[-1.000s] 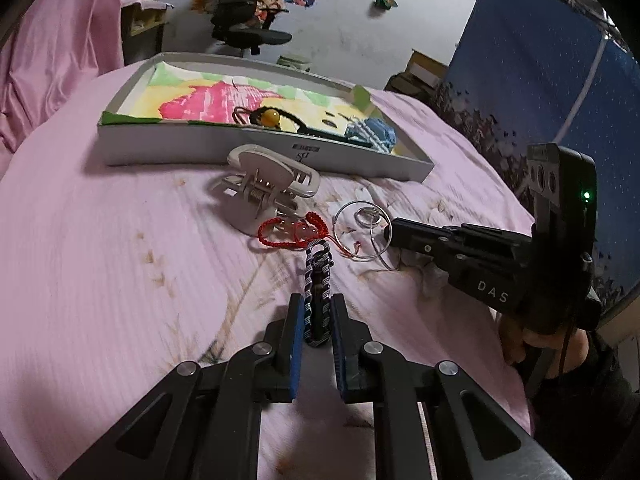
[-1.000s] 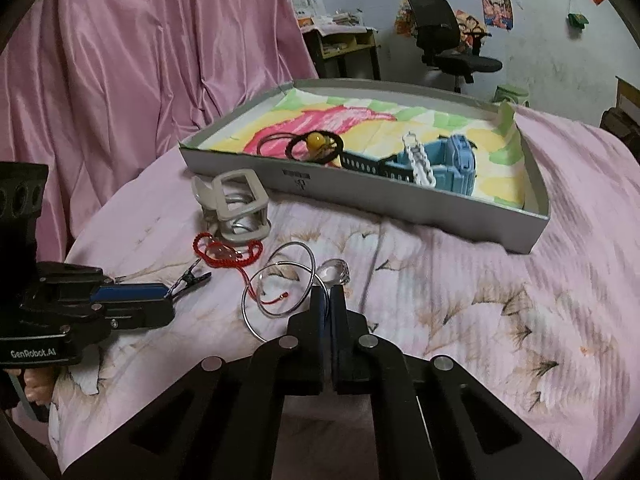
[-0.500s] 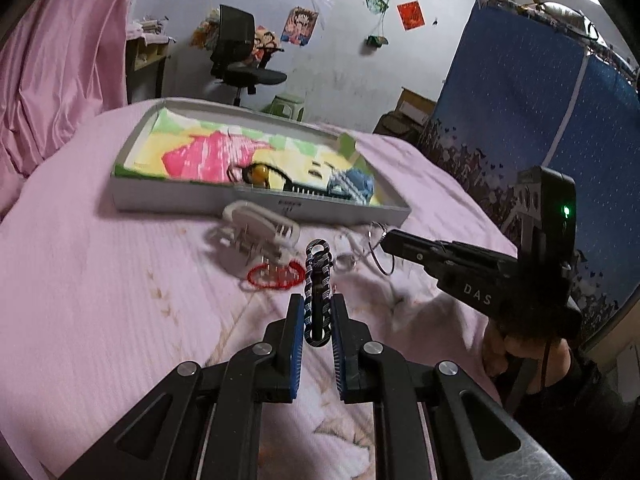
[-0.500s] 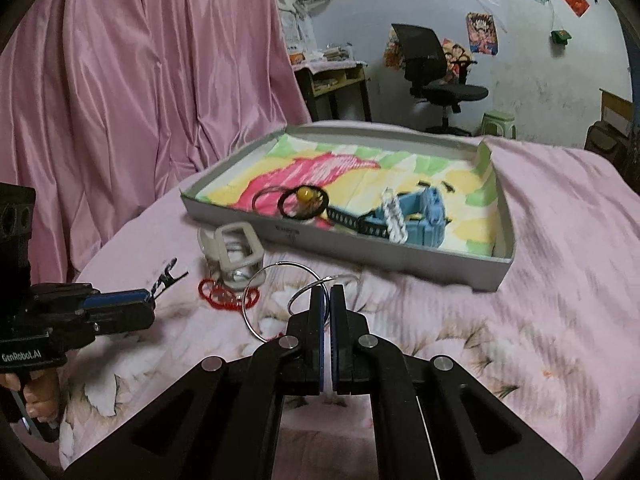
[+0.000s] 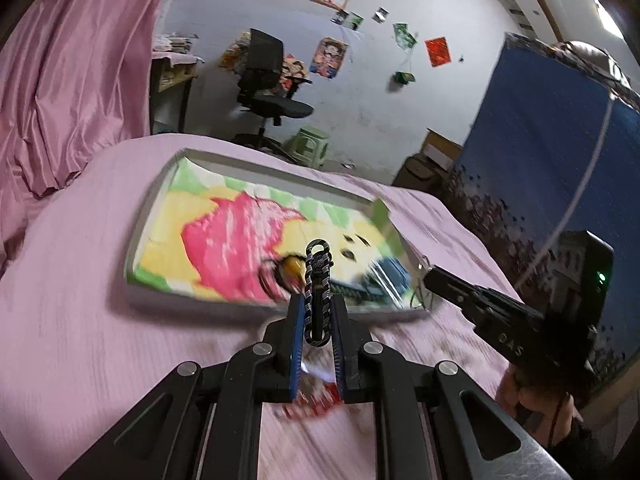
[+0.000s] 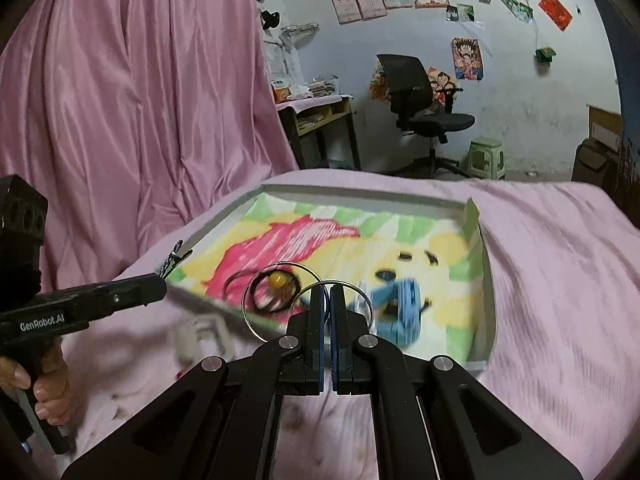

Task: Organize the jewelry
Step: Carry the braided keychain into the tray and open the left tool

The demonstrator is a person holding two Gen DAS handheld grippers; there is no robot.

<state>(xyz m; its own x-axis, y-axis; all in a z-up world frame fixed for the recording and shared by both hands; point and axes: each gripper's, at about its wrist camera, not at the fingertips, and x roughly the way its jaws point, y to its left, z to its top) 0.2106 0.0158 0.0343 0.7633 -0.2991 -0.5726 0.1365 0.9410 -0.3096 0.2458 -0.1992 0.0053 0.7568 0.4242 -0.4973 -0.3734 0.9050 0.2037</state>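
My left gripper [image 5: 317, 312] is shut on a dark braided bracelet [image 5: 318, 280] that stands up between its pads, held in the air before the near wall of the grey tray [image 5: 160, 292]. My right gripper [image 6: 329, 304] is shut on thin silver hoop rings [image 6: 250, 312], lifted over the tray's near edge [image 6: 212, 300]. Inside the tray lie a black hair tie with a yellow bead [image 6: 278, 282] and a blue watch [image 6: 404, 312]. A red cord bracelet [image 5: 308, 410] lies on the pink sheet under my left fingers. The left gripper appears in the right wrist view [image 6: 160, 284].
The tray has a colourful cartoon lining [image 5: 232, 240]. A pale hair claw [image 6: 196, 336] lies blurred on the sheet left of my right gripper. Pink curtains [image 6: 140, 100] hang at left; a black office chair [image 6: 420, 112] and green stool [image 6: 484, 156] stand beyond the bed.
Both grippers rose off the sheet and moved forward toward the tray, the left carrying the braided bracelet, the right carrying the silver hoops. The red bracelet and hair claw stayed on the sheet.
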